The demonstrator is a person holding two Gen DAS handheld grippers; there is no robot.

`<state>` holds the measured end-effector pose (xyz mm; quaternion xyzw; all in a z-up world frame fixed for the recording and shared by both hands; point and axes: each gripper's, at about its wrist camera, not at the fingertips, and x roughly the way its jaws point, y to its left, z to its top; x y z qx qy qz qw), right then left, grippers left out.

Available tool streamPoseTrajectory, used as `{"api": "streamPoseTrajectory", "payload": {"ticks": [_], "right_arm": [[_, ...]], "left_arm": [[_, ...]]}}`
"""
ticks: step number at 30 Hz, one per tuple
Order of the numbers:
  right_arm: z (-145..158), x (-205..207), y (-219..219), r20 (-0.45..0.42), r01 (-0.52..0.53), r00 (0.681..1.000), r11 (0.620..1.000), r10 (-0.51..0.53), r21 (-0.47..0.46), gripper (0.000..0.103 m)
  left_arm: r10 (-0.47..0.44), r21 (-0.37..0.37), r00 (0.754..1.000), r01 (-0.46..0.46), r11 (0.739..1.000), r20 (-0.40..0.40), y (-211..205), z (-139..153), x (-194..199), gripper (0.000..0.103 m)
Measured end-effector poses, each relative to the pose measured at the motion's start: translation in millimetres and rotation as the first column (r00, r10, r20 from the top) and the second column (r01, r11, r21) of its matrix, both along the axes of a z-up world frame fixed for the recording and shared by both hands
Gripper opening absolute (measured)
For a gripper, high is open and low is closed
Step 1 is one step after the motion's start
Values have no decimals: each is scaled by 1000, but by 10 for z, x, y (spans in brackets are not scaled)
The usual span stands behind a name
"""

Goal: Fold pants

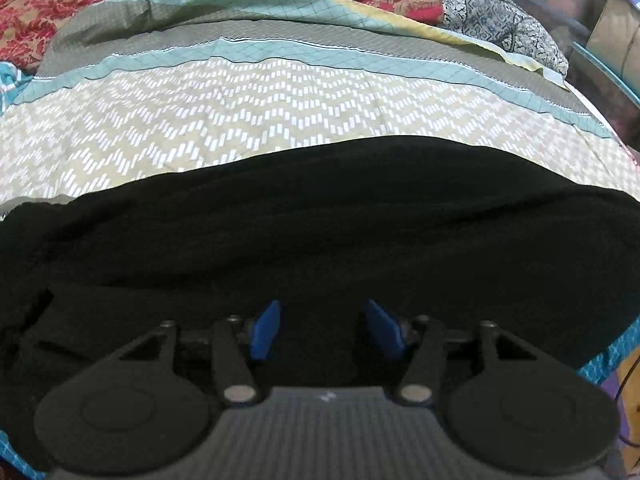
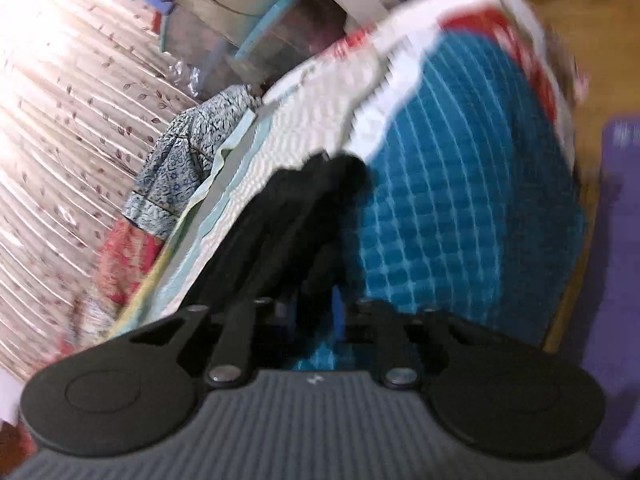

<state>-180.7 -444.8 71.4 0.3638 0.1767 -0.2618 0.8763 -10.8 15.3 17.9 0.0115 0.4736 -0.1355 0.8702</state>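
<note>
No readable text, label, brand, number or sign appears in either view.

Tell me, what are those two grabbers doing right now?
Left hand-held gripper open, over the black pants. Right hand-held gripper shut on a bunch of pants. Pants on the bedspread. Nothing in the way.

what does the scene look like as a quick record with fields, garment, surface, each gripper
garment: black pants spread across the bed
surface: chevron bedsheet with teal stripes
left gripper: open, blue pads apart over the black fabric, no visible pinch
right gripper: nearly closed on a bunched part of the pants
background: red floral quilt behind the bedsheet
image quality: right wrist view blurred
</note>
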Motion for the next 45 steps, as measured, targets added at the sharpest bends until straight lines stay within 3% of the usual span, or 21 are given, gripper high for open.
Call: {"api": "streamPoseTrajectory", "payload": {"ticks": [3,6,9,11,14,15,16,18,20,25,28,31,34,40,45], "right_arm": [[270,43,137,-98,-18,995,969,-7,-246,12],[252,128,153,-199,-31,979,918,-52,-396,12],[-67,184,27,-255,-24,964,929,-76,-369,12],[-68,161,43,-238,-7,967,925,-91,-380,12],[-49,90,-59,-228,5,970,941,-88,-338,14],[-42,35,-121,-220,18,971,950,-91,-311,23],[-35,-38,-195,-212,46,971,961,-107,-274,43],[-44,-28,-246,-200,92,972,980,-127,-177,63],[30,-180,-242,-153,111,980,988,-127,-108,63],[467,-291,167,-81,132,984,960,-157,-247,61],[658,-165,431,-27,34,999,965,-43,-261,62],[672,140,822,-49,-135,991,958,127,-252,62],[527,424,1195,-86,-284,958,942,273,-180,62],[213,777,1890,-194,-503,856,858,479,-102,62],[100,885,1928,-268,-522,826,852,495,-34,61]], "left_arm": [[-4,13,1000,4,1000,5,-25,0,5,54],[5,26,1000,-5,1000,0,-15,-38,20,54],[4,72,1000,-5,997,12,-7,-100,22,54],[-14,140,999,9,990,31,-24,-143,12,57],[-20,164,999,13,986,45,22,-163,7,62],[-13,161,999,5,987,45,53,-161,16,62],[-2,155,999,-5,988,45,88,-156,23,62],[21,157,999,-29,987,50,145,-141,18,62],[26,166,998,-34,986,54,170,-113,-18,61],[34,164,997,-44,986,66,180,15,-156,59],[37,146,996,-48,988,76,160,110,-215,60],[50,126,996,-58,990,70,153,151,-262,60],[59,125,997,-66,990,58,151,129,-285,61],[85,123,995,-90,988,47,169,66,-292,62],[87,109,995,-91,990,46,163,30,-302,72]]}}
